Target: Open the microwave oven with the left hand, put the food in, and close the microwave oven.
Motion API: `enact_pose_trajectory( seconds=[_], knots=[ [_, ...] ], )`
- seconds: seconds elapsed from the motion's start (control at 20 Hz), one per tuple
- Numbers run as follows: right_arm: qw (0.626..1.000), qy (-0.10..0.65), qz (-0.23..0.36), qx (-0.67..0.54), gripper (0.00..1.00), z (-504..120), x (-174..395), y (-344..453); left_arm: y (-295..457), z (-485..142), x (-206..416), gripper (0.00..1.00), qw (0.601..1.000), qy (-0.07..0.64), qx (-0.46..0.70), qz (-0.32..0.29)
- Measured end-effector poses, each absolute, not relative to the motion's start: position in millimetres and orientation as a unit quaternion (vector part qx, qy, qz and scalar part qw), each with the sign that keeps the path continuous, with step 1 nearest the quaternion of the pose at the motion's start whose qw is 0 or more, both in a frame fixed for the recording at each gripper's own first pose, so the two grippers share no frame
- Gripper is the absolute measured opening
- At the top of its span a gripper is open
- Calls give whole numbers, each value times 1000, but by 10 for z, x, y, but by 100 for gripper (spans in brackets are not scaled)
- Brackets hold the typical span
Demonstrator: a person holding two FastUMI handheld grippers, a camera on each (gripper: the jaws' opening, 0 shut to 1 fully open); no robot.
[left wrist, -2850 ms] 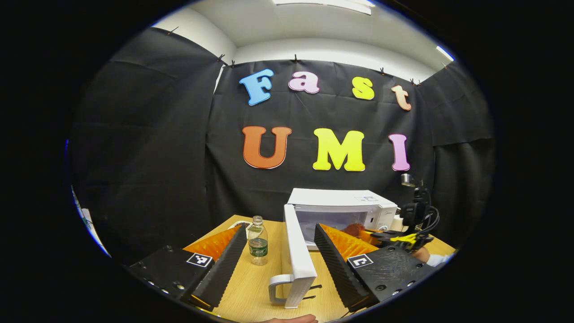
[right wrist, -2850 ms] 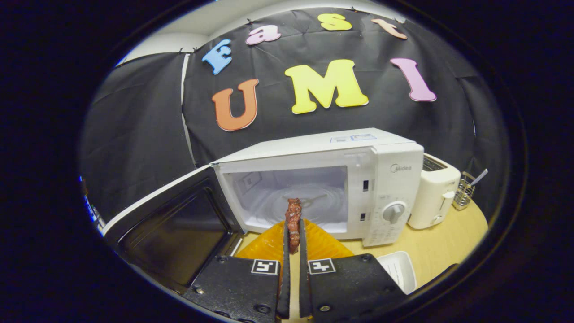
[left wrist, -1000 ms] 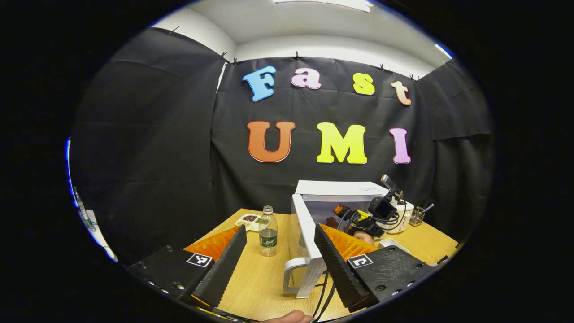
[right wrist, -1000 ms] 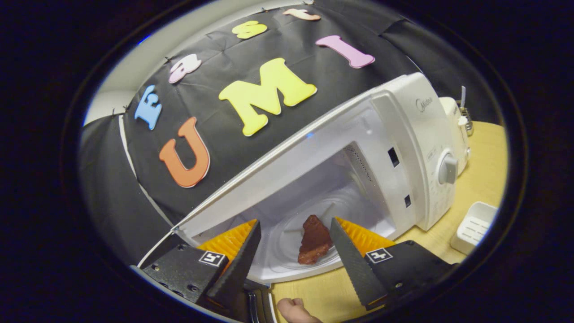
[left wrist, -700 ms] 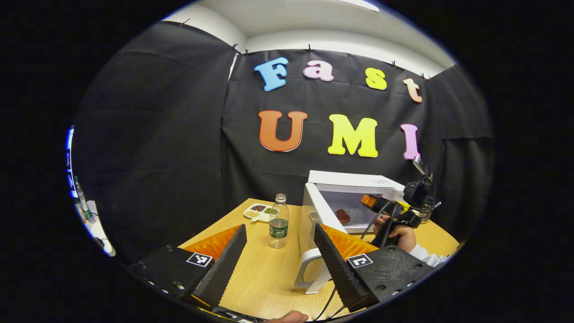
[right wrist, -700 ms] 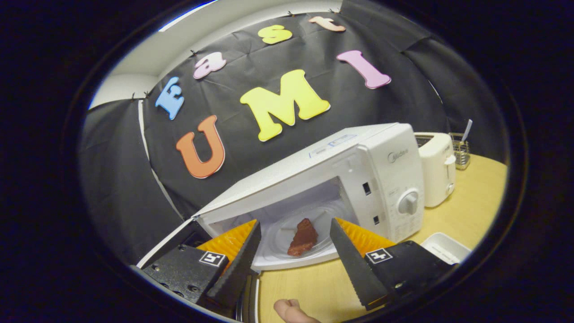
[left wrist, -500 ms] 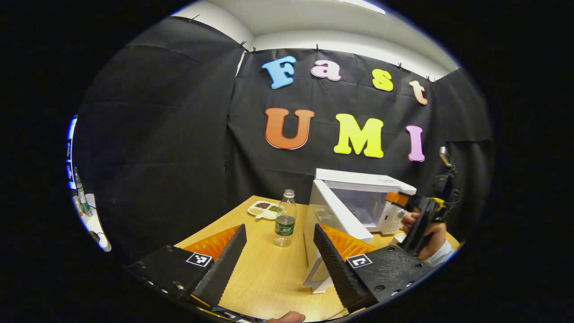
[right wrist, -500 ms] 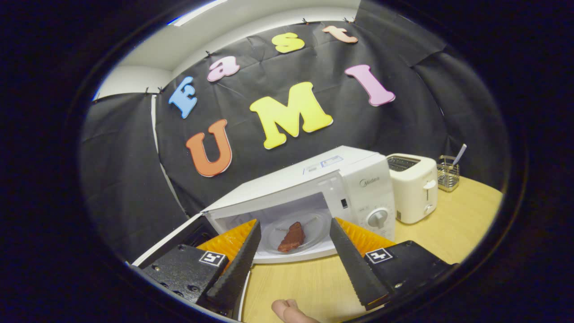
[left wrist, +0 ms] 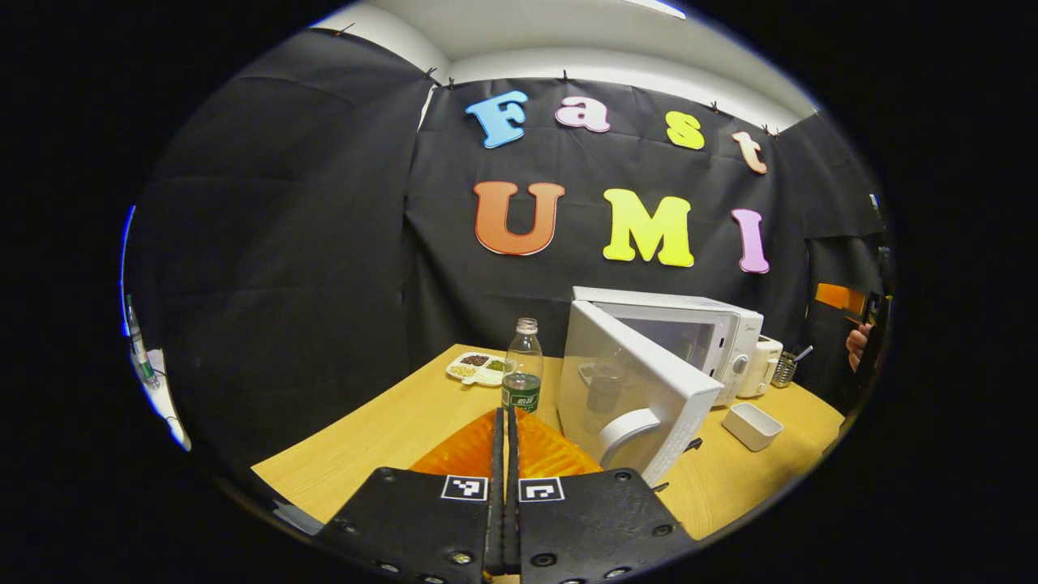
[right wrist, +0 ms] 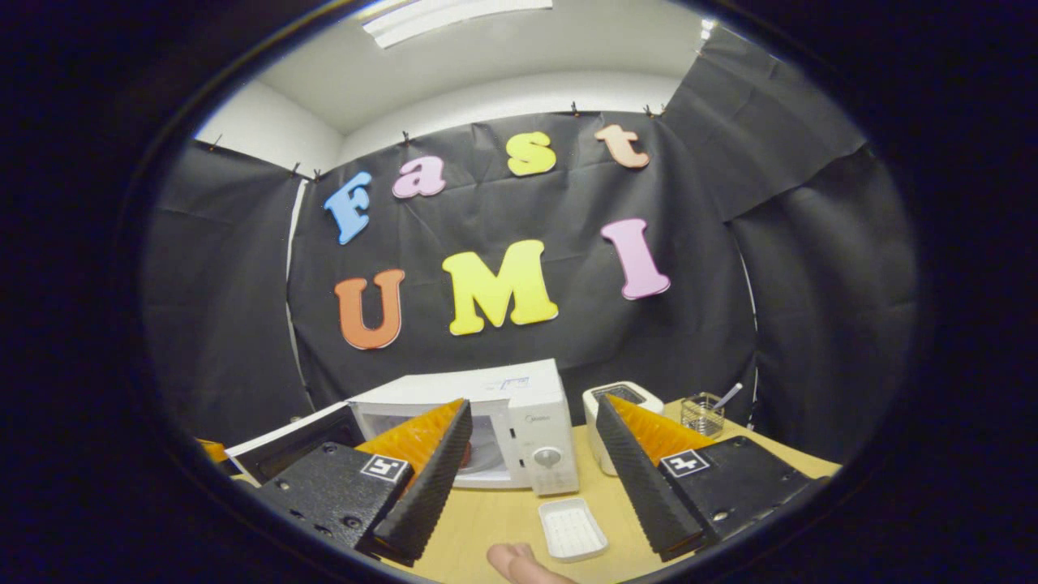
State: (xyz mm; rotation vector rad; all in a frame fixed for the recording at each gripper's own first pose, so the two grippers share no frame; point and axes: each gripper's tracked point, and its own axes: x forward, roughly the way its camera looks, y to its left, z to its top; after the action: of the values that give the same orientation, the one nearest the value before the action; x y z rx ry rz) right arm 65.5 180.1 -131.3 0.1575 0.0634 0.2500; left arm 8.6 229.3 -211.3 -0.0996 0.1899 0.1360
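Now the microwave [left wrist: 714, 332] door [left wrist: 628, 389] stands half open.
Left gripper [left wrist: 503, 422] fingers together, empty; right gripper [right wrist: 531, 438] fingers apart, empty.

White microwave oven [left wrist: 714, 337] stands on the table, its door [left wrist: 628, 389] half open.

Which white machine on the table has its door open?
The microwave, with its door swung out. The toaster beside it has no door.

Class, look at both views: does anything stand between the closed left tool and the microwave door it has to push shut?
Nothing visible does. The left tool faces the half-open door; the water bottle stands beside that path.
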Motion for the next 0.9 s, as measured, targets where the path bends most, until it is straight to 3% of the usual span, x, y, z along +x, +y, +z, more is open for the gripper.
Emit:
enact_pose_trajectory(
  seconds=[0.45, 0.65, 0.9],
  knots=[
    [992, -21, 118, 35, 98, -674, 263, 1285, 1993, -2350, 286, 0, 994, 95, -27, 35],
    [992, -30, 117, 31, 98, -670, 236, 1196, 1851, -2436, 348, 0, 994, 102, -33, 25],
    [990, -5, 133, 51, 98, -800, 231, 1165, 1442, -2477, 418, 0, 993, 101, -49, -30]
  ],
)
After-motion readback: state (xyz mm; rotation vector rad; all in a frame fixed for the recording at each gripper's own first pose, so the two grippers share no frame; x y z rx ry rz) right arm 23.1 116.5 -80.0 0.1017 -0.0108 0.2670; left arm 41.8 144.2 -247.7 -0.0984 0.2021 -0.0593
